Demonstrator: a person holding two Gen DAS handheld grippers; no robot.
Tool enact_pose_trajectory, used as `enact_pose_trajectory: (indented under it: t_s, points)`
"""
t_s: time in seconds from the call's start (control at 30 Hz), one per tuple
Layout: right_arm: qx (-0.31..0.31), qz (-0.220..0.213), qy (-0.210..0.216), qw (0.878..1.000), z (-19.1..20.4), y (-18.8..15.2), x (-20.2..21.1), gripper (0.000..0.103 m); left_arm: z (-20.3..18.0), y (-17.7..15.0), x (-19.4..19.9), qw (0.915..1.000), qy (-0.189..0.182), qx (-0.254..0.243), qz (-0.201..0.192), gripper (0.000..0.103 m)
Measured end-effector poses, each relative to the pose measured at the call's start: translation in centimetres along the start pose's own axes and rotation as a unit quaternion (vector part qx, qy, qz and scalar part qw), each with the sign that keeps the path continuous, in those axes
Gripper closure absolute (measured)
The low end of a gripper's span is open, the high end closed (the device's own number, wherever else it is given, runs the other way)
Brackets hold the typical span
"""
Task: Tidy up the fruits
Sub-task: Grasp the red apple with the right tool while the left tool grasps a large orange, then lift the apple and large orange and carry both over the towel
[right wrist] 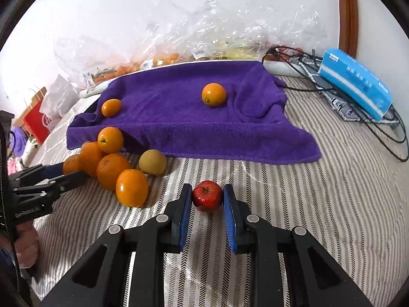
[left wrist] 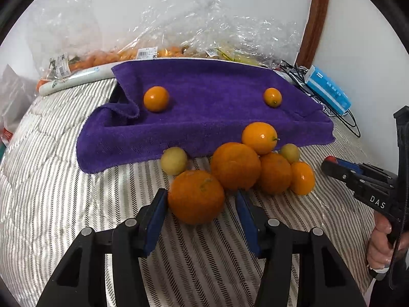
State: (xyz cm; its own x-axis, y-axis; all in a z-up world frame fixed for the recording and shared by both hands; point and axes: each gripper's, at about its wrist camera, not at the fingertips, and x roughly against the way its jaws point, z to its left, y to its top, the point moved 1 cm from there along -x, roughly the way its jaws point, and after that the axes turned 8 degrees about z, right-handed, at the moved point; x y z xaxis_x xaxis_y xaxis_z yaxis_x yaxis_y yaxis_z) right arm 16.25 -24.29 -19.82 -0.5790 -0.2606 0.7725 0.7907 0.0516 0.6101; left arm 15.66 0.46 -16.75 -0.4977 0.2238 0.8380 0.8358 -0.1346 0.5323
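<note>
home bedrm, striped quilt, tissue pack, shopping bags

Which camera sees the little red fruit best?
The right wrist view: the red fruit sits whole and close between the open jaws of the right gripper. The left wrist view shows only a red sliver at that gripper's tip.

1. Two kumquats lie on the towel.
2. The citrus pile sits before the towel.
3. An apple lies between my right gripper's fingers, right of the pile.
</note>
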Motion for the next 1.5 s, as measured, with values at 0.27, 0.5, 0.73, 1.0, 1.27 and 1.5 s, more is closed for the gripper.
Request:
enact_pose_trajectory:
  t_s: [0.27, 0.5, 0.73, 1.0, 1.27, 1.5]
  points:
    - [-0.001, -0.008, 0.021, 1.000, -0.1, 0.0, 0.3, 0.079, 1.3, -0.6, 1.1, 0.9985, -0.037, 0.028, -0.029, 0.063]
    - [-0.006, -0.033, 0.047, 0.998, -0.4, -0.2, 1.2, 0.079, 1.2, -0.8, 2.6, 0.9962, -0.039, 0.031, -0.072, 0.063]
    - [-0.013, -0.049, 0.039, 0.998, -0.5, -0.4, 1.8, 0.079, 1.0, -0.8, 3.3, 0.9946, -0.038, 0.030, -0.092, 0.063]
    - [-0.027, -0.059, 0.026, 0.998, -0.8, -0.7, 2.4, 0.079, 1.2, -1.0, 4.4, 0.9914, -0.044, 0.033, -0.119, 0.063]
    - [-0.027, -0.059, 0.038, 0.997, -0.7, -1.5, 3.2, 0.079, 1.4, -1.1, 5.1, 0.9882, -0.062, 0.040, -0.134, 0.063]
    - [-0.015, -0.063, 0.046, 0.997, 0.5, -1.5, 4.7, 0.079, 1.3, -1.3, 5.8, 0.9856, -0.070, 0.037, -0.149, 0.063]
